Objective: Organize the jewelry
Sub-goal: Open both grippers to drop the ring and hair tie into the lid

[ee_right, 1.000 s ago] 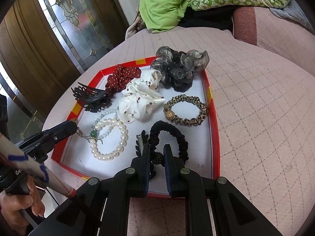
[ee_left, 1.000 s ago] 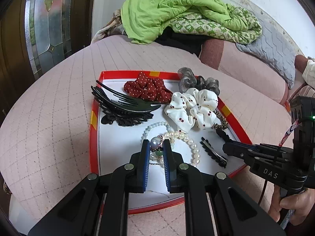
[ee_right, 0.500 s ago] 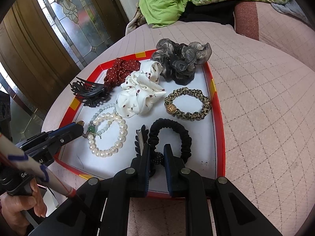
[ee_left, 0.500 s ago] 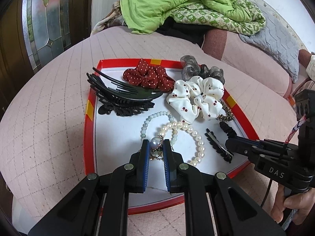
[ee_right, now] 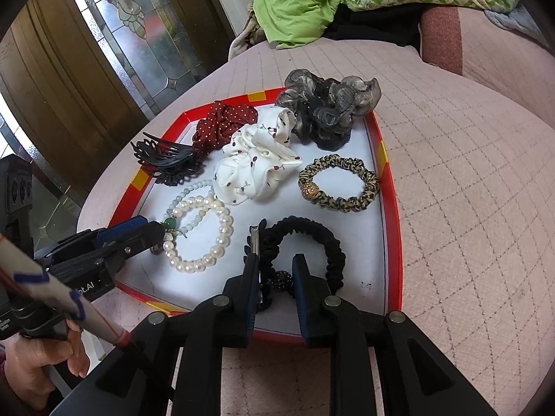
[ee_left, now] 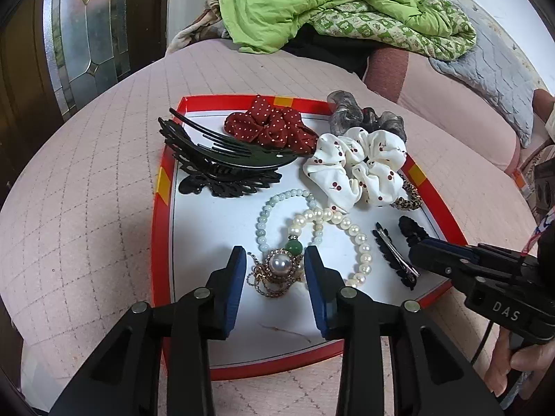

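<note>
Sorting looks nearly done: left gripper [ee_left: 275, 270] has just been opening off the pearl brooch [ee_left: 279, 266], right gripper [ee_right: 275, 274] parting around the black hair tie [ee_right: 305, 239] on the tray [ee_left: 161, 215]

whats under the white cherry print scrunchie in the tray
The white cherry-print fabric scrunchie lies on the red-rimmed white tray. In the left wrist view it covers part of the leopard-print hair tie; whatever else sits beneath stays hidden.

I see a pink quilted cushion [ee_left: 86, 187] filling most of my view. Behind it a green blanket [ee_left: 312, 3] lies heaped over a patterned quilt [ee_left: 399, 31], and a leaded glass door [ee_right: 138, 31] stands at left.
</note>
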`<control>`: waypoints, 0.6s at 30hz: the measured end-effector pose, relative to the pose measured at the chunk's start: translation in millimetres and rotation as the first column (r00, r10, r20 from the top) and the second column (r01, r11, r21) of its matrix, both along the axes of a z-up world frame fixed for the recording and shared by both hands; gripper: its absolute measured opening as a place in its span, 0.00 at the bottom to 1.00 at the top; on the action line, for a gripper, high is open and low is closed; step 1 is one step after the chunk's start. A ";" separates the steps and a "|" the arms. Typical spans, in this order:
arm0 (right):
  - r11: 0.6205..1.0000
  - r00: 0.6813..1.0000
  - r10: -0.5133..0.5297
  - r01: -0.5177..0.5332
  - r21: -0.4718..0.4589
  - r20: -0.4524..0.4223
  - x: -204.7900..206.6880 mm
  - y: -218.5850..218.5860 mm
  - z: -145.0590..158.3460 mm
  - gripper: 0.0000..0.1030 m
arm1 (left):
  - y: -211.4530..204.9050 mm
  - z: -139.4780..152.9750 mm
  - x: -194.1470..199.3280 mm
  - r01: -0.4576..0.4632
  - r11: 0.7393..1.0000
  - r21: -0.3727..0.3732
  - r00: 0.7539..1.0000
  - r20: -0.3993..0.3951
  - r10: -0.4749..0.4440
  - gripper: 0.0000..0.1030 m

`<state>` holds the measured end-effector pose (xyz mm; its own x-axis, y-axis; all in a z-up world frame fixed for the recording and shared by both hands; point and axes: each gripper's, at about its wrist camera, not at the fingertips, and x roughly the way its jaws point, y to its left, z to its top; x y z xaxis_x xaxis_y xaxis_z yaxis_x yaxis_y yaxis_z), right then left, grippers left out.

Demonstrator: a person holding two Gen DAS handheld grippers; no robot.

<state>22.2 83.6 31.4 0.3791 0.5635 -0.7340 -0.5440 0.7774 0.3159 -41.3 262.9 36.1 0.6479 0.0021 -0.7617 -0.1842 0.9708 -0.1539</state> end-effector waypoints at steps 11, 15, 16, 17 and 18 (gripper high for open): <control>1.000 0.999 -0.015 0.015 0.000 0.043 -20.6 -7.0 12.1 0.40 | -5.8 -6.8 -0.1 -0.005 0.999 0.053 1.000 -0.030 0.007 0.65; 1.000 0.998 -0.020 0.021 -0.008 0.065 -34.1 -11.5 15.4 0.42 | -12.4 -8.6 -1.3 0.014 0.997 0.077 0.999 -0.037 -0.012 0.77; 1.000 0.997 -0.024 0.025 -0.005 0.069 -37.0 -14.0 16.2 0.43 | -15.1 -9.1 -1.9 0.020 0.996 0.090 0.999 -0.041 -0.016 0.79; 0.999 0.996 -0.033 0.033 0.002 0.078 -41.9 -18.4 18.2 0.44 | -18.6 -9.8 -3.3 0.026 0.994 0.106 0.999 -0.049 -0.021 0.80; 0.999 0.996 -0.040 0.039 0.008 0.084 -45.3 -21.5 20.1 0.47 | -20.6 -9.5 -3.9 0.027 0.993 0.116 0.998 -0.052 -0.021 0.80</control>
